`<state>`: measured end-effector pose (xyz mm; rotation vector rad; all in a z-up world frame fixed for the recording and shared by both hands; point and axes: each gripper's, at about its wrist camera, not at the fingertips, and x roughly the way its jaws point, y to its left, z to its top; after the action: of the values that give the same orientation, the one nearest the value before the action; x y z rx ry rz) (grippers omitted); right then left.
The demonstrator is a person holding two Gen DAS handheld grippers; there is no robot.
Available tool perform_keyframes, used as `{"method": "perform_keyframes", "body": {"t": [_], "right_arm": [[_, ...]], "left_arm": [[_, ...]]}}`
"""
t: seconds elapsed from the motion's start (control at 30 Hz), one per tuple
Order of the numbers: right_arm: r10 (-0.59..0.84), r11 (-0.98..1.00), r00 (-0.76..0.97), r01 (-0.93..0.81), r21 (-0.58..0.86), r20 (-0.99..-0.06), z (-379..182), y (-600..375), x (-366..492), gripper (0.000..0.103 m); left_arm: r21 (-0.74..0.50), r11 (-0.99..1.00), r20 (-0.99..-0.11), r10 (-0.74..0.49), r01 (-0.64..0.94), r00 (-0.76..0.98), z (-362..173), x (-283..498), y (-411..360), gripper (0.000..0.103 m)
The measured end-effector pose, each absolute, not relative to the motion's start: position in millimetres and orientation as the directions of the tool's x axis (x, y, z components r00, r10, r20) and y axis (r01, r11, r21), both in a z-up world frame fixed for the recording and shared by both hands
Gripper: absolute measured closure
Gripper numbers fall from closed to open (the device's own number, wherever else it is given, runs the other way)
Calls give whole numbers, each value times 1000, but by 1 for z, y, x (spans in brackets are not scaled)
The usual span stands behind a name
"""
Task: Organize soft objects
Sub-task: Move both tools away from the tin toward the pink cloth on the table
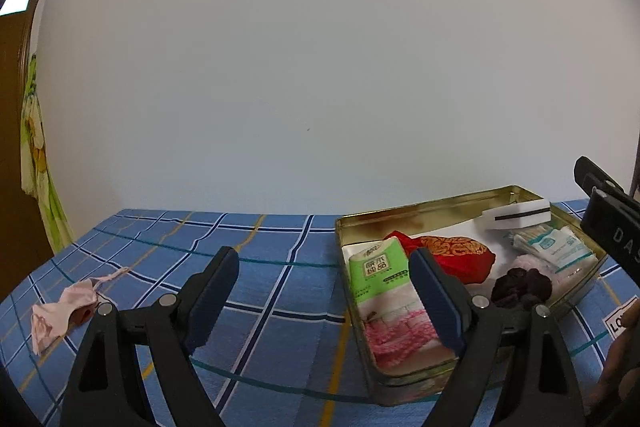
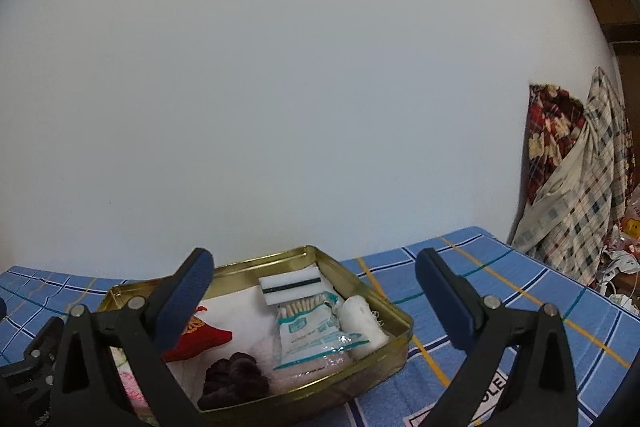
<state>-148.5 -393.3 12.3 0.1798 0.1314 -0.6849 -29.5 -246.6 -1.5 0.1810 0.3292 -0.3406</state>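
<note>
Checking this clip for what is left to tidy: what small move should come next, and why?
Probably the left hand-held gripper should swing left toward the pink cloth. It lies crumpled on the blue checked cloth, apart from the gold tin, which already holds the other soft things. Both hand-held grippers, the right one too, are open and hold nothing.

The left gripper [image 1: 324, 301] and right gripper [image 2: 316, 301] are showing matte black triangular arms with cut-out windows, silver round pivot screws and ribbed dark-blue finger pads [image 1: 214, 301]. White lettering, perhaps "DA", is showing on the right gripper's body.
</note>
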Motion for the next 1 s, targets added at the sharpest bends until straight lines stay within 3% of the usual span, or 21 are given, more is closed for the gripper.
{"method": "perform_keyframes", "body": {"t": [0.3,1.0], "right_arm": [[-616,755,759,645,116,-213,10,-381,-154,0],[-645,738,748,663,127,-159,10,-358,-173,0]], "left_arm": [[110,922,-357,-312,371,881,-1,-32,-244,14],[38,931,-396,-320,363,861,-2,-30,-212,14]]}}
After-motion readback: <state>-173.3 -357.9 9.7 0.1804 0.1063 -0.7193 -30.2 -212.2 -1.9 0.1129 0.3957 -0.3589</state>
